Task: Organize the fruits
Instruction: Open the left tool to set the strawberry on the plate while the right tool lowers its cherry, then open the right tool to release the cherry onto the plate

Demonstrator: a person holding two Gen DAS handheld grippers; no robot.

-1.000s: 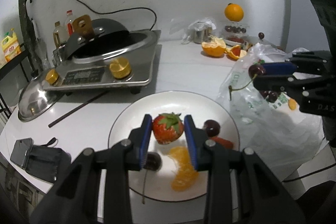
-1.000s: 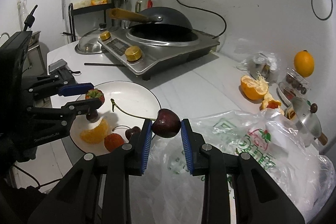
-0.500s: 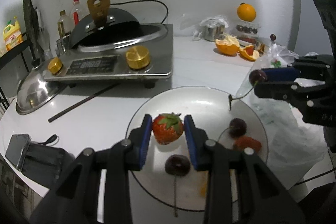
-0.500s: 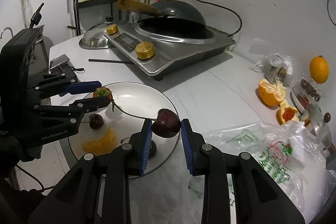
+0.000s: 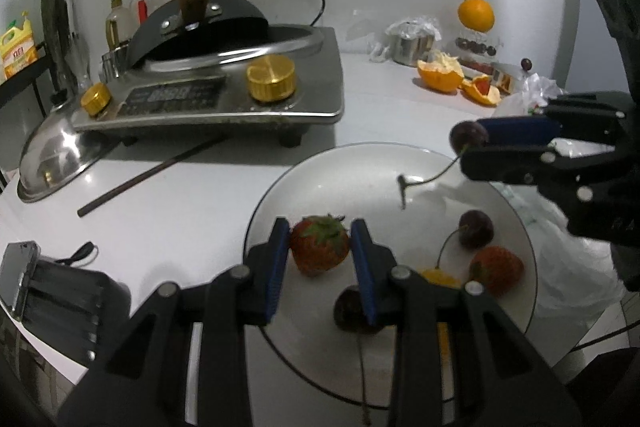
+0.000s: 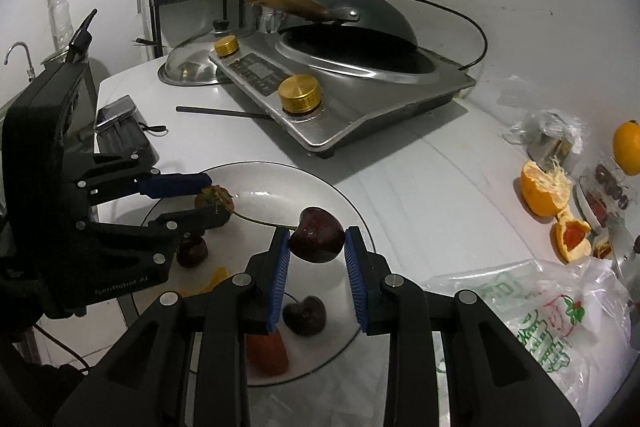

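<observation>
Phone [image 6: 116, 114]: lies on a dark pouch at the left edge of the white desk [image 6: 420, 187].
Stove [image 6: 360, 83]: steel induction stove with gold knobs, black wok on top, behind the plate.
Left claw [image 5: 320, 251]: blue pads clamped on a strawberry [image 5: 319, 250], held above the left part of the plate [image 5: 360, 163].
Plate content: two cherries, one more strawberry [image 5: 496, 269], one orange segment.
Right claw [image 6: 316, 245]: pads clamped on a dark cherry [image 6: 317, 235], held over the plate's right part, stem pointing to the left claw.
Plastic bag [image 6: 560, 315]: on the desk, just right of the plate.
Far right: peeled orange halves, one whole orange.
</observation>
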